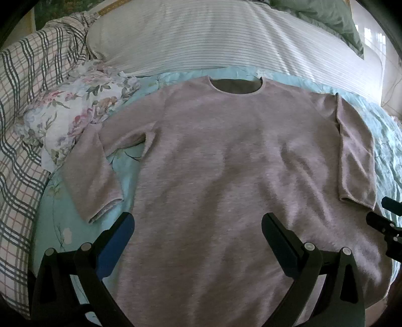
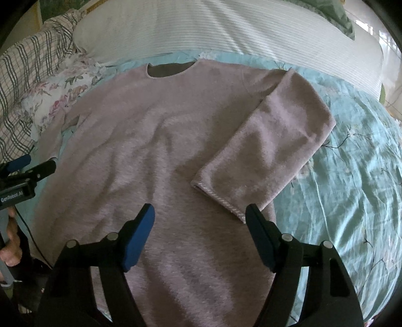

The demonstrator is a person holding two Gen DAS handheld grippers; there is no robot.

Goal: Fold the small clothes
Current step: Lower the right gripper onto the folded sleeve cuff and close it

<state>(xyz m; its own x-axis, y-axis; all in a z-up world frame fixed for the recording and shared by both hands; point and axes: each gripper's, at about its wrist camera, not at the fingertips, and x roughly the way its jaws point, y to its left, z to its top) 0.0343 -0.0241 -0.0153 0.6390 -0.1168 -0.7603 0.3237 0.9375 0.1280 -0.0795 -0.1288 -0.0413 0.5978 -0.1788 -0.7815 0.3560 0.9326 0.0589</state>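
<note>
A pinkish-grey long-sleeved top lies flat, neck away from me, on a turquoise floral bedspread. Its right sleeve is folded down along the body; the left sleeve hangs down beside the body. My left gripper hovers open over the lower body with nothing between its fingers. My right gripper is open above the lower right of the top, its right finger just by the folded sleeve's cuff. The left gripper also shows at the right wrist view's left edge.
A white ribbed pillow lies beyond the neckline. A floral cloth and a plaid blanket are piled at the left. A green cushion sits far right. A hand grips the left tool.
</note>
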